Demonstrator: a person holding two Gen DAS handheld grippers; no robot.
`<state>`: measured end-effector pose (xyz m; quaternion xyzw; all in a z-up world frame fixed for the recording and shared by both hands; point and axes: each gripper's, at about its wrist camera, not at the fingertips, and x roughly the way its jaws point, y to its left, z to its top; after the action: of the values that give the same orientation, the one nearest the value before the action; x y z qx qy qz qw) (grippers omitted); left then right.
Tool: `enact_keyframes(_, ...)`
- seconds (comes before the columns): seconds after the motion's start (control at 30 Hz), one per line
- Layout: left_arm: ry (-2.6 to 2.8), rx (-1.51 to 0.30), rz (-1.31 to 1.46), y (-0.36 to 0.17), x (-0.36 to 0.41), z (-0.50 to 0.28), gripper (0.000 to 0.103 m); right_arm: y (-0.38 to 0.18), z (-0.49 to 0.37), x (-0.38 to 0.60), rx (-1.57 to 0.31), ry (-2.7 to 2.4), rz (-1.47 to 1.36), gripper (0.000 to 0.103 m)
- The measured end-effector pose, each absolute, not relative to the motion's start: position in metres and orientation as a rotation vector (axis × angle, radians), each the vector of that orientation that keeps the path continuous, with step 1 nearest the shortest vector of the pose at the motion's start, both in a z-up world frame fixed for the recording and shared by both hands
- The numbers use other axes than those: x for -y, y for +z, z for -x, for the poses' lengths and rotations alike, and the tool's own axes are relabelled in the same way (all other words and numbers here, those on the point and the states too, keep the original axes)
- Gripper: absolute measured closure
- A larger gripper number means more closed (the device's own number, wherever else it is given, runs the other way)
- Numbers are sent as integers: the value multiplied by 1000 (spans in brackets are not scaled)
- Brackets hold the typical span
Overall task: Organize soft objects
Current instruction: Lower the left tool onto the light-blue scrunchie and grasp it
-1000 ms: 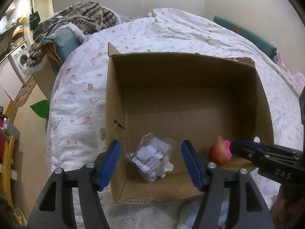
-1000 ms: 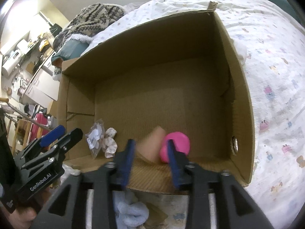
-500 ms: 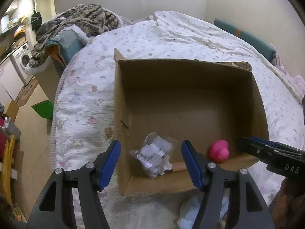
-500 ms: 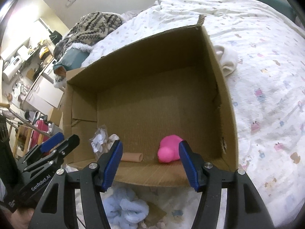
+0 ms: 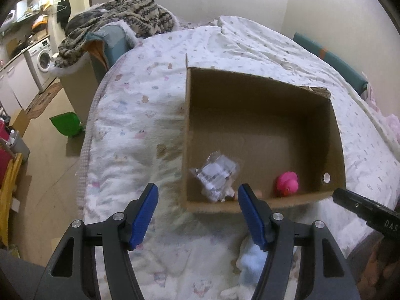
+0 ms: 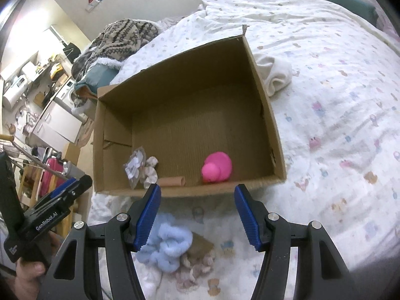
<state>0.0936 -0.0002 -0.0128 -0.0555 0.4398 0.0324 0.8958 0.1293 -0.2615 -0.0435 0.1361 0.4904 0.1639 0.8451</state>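
An open cardboard box [image 5: 335,125] [image 6: 265,105] stands on the bed. Inside it near the front wall lie a pink rubber duck [image 5: 287,183] [image 6: 217,167], a clear plastic packet [image 5: 216,173] [image 6: 136,166] and a small tan tube [image 6: 172,181]. A light blue fluffy cloth [image 6: 166,248] [image 5: 252,257] lies on the bed in front of the box, beside a brown and pinkish soft item [image 6: 200,255]. My left gripper [image 5: 197,216] is open and empty, in front of the box's left corner. My right gripper [image 6: 197,215] is open and empty, above the bed in front of the box.
A white rolled cloth [image 6: 275,72] lies on the bed at the box's right side. The patterned white quilt [image 6: 337,100] covers the bed. A knitted blanket pile [image 5: 125,15] sits at the far left. The floor, a green bin [image 5: 66,125] and a washing machine [image 5: 41,60] are left of the bed.
Both grippers have pulled back from the box. The right gripper has opened and let go of the pink duck and tan tube, which now lie in the box.
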Motion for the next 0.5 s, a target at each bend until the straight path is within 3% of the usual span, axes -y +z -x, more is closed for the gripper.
enact_keyframes(0.5, 84, -917, 110, -3, -9, -42, 40, -40, -92, 260, -1045, 378, -319, 39)
